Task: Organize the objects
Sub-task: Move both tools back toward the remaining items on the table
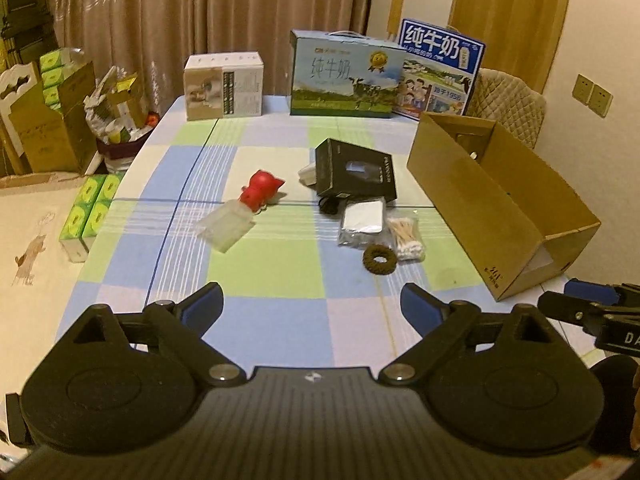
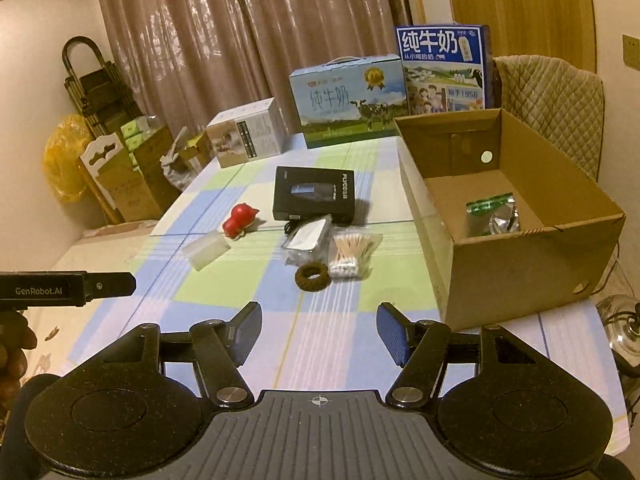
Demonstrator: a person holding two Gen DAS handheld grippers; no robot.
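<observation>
Down at the bottom of both views, you are holding your left gripper point(image 1: 312, 304) and your right gripper point(image 2: 319, 332) spread wide, and neither one is pinching anything. They are hanging over the checkered table point(image 2: 320, 344), near its front edge.

At the right side of the right view, the cardboard box point(image 2: 532, 256) is sitting open, with a green and silver packet point(image 2: 494, 214) lying inside. That looks like the only thing put away so far.

Near the middle of the frame, lots of things are waiting on the table: a brown hair tie point(image 2: 311, 276), a bag of cotton swabs point(image 2: 352, 252), a silver pouch point(image 2: 306, 238), a black box point(image 2: 314, 194), a red toy point(image 2: 239, 220) and a little clear box point(image 2: 206, 254). So most of the job is still left for you.
</observation>
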